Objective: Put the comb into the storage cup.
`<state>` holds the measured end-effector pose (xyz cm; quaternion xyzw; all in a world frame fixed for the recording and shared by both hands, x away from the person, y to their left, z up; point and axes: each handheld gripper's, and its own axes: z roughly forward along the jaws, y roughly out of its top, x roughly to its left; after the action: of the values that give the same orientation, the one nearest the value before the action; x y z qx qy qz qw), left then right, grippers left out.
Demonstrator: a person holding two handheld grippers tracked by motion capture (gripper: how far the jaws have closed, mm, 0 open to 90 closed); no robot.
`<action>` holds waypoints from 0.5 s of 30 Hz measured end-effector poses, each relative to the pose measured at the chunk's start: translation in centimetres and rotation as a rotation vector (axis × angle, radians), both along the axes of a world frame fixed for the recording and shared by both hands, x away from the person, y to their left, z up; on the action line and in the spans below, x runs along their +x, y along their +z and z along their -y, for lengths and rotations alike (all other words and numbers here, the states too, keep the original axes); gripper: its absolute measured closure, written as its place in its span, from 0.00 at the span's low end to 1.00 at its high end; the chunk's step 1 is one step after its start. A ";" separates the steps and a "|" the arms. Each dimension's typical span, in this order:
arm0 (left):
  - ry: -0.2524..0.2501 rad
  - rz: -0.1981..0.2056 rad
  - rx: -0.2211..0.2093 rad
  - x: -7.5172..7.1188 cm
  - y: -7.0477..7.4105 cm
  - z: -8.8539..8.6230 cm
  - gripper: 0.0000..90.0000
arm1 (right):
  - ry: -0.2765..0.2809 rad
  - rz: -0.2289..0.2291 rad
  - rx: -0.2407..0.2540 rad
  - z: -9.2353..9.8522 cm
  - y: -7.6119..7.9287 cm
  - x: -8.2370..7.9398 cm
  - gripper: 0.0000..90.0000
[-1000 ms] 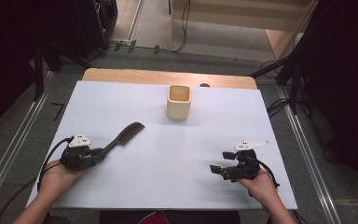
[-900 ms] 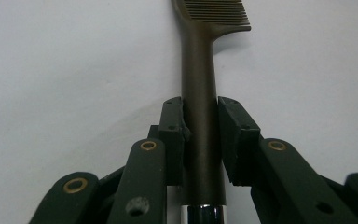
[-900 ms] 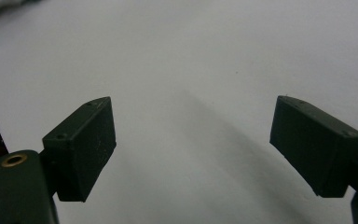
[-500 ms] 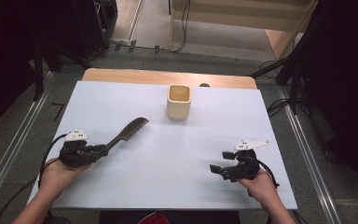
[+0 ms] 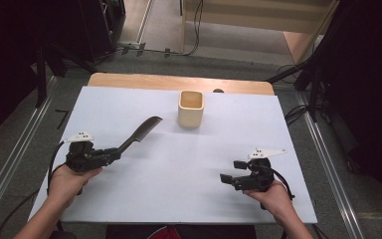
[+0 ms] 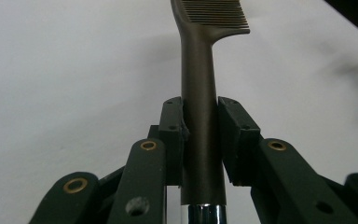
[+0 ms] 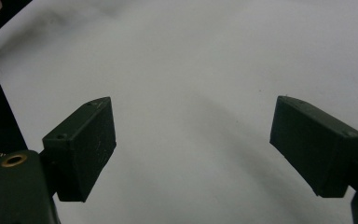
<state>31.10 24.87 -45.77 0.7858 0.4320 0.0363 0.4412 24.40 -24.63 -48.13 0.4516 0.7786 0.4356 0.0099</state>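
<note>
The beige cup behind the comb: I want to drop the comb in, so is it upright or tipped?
Upright. The beige cup stands on the white table with its square mouth facing up.

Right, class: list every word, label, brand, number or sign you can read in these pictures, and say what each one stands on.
None: no readable text on the comb, the square wooden cup, the white table sheet or either claw.

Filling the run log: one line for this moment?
left gripper: shut on comb handle, lifted off table | right gripper: open, empty | cup: upright, untouched
</note>
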 end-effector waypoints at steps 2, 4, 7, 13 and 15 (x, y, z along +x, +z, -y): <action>-0.002 0.005 -0.009 0.1 0.2 0.5 0.82 | 0.003 -0.001 0.004 -0.2 0.2 0.0 0.14; 0.000 0.003 -0.019 0.3 0.4 1.1 0.82 | 0.010 0.004 0.010 -0.7 0.5 0.1 0.14; -0.007 0.002 -0.028 0.4 0.6 1.7 0.82 | 0.025 0.007 0.017 -1.4 0.9 0.2 0.14; -0.004 0.002 -0.084 0.5 1.2 2.7 0.82 | 0.067 0.016 0.009 -3.2 1.3 0.3 0.14; 0.005 -0.002 -0.097 0.5 1.3 2.9 0.82 | 0.078 0.018 0.002 -4.0 1.4 0.4 0.14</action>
<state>31.62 21.99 -44.52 0.7624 0.4356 0.0157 0.4784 24.79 -20.65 -46.72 0.4171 0.7950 0.4404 -0.0004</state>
